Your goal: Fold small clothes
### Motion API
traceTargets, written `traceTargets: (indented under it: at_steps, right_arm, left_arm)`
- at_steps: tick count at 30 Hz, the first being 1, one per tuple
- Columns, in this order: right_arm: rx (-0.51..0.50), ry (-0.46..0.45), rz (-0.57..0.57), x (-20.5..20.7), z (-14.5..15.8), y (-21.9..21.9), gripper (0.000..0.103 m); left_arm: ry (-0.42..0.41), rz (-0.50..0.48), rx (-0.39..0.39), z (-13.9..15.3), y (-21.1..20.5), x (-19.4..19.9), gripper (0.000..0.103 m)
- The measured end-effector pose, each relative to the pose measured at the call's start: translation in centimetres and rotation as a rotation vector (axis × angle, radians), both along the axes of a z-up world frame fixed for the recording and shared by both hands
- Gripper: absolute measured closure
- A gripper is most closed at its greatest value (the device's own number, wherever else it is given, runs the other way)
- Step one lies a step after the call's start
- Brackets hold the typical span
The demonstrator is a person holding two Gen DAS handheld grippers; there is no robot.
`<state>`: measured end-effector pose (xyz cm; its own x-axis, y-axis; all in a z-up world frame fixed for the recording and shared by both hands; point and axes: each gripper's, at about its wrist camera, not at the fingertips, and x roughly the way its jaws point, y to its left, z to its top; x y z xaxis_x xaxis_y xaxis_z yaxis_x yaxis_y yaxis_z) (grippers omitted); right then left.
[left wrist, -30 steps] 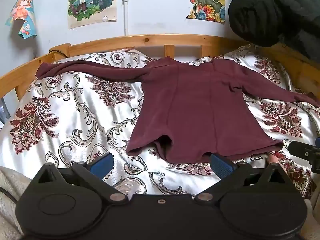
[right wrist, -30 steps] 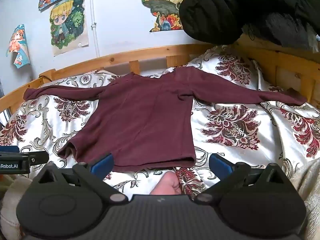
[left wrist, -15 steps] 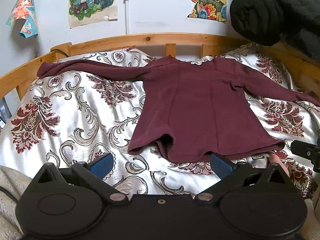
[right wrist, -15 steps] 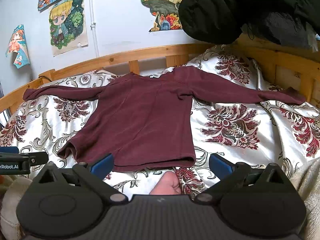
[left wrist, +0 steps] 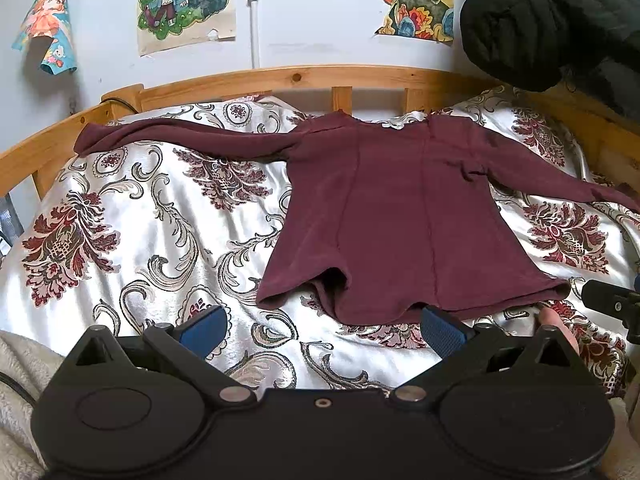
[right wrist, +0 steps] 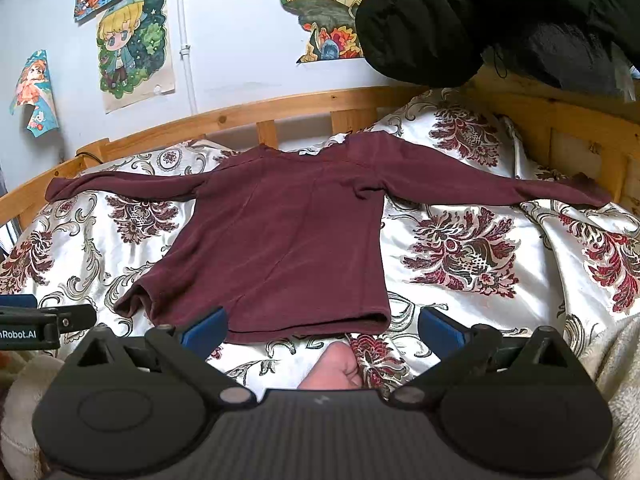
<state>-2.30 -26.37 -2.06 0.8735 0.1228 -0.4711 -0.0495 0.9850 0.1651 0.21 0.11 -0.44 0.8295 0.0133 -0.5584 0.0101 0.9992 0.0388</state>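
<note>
A maroon long-sleeved top (left wrist: 392, 216) (right wrist: 288, 240) lies flat on the patterned bedspread, both sleeves spread out sideways and its hem towards me. The hem's left corner is rumpled and curled. My left gripper (left wrist: 322, 326) is open just short of the hem, its right blue pad (left wrist: 440, 326) at the hem's edge. My right gripper (right wrist: 322, 326) is open too, straddling the hem's right part, with nothing between its fingers. A hand's finger (right wrist: 334, 366) rests on the bedspread just below the hem.
White satin bedspread (left wrist: 140, 240) with red floral print covers the bed. A wooden rail (left wrist: 280, 76) runs along the far side and the right. A black padded coat (right wrist: 480, 12) hangs at the upper right. Posters hang on the wall. A fleecy blanket (right wrist: 616, 364) lies near me.
Both views have crept slightly closer to the top's hem. The top itself has not moved and both grippers stay open.
</note>
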Motion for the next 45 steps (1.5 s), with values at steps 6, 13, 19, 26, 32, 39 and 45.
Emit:
traceTargets:
  at_steps: [6,13,19,26,32,39,45]
  right_arm:
    - [0.001,0.0,0.0,-0.02,-0.09,-0.08,0.0]
    - [0.002,0.001,-0.001,-0.03,-0.2,-0.07,0.0]
    - [0.003,0.002,-0.001,-0.03,-0.25,-0.22,0.0]
    - [0.006,0.004,-0.003,-0.03,-0.44,-0.26,0.0]
    - [0.011,0.007,-0.006,-0.1,-0.52,-0.61,0.0]
    - [0.013,0.016,-0.003,-0.03,-0.59,-0.58,0.0]
    - [0.021,0.049,-0.015,0.18,-0.86,-0.64,0.0]
  left_arm:
    - [0.001,0.0,0.0,0.01,0.0,0.01,0.001]
    - [0.002,0.001,0.001,-0.04,0.04,0.01,0.001]
    - [0.001,-0.001,-0.001,-0.28,0.25,-0.1,0.001]
    - [0.002,-0.001,-0.001,-0.26,0.26,-0.04,0.001]
    - [0.002,0.0,-0.002,-0.24,0.3,-0.05,0.001]
    - [0.003,0.001,-0.003,-0.21,0.32,-0.07,0.001]
    - [0.013,0.01,0.008,-0.14,0.18,-0.03,0.001]
